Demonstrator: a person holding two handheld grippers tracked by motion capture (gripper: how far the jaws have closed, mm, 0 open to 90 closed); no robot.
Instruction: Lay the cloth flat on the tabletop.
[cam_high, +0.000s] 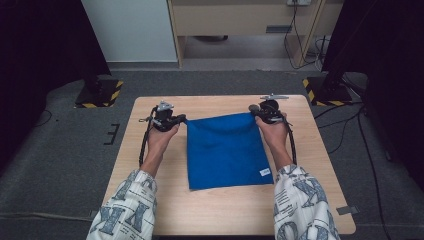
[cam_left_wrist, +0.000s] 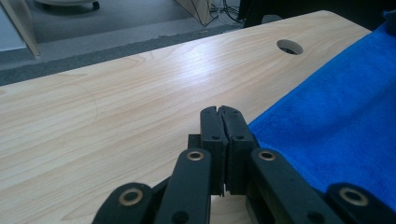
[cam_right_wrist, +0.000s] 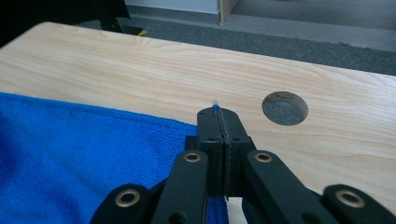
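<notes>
Two grippers: both at the far corners of the blue microfibre cloth (cam_high: 226, 152), centre of the high view.
Cloth: rectangular, lying on the light wooden table (cam_high: 215, 205); far edge sags slightly between the grippers; small white label (cam_high: 265, 171) at its lower right corner.
Left gripper (cam_left_wrist: 222, 114): jaws pressed together, clamping the cloth's upper left corner.
Right gripper (cam_right_wrist: 218, 114): jaws closed on the cloth's upper right corner; blue fibres protrude at the tips.
Cable hole (cam_right_wrist: 285, 108): round, in the table, right of centre in the right gripper view.
Sleeves (cam_high: 125, 210): patterned white, bottom of the high view.
</notes>
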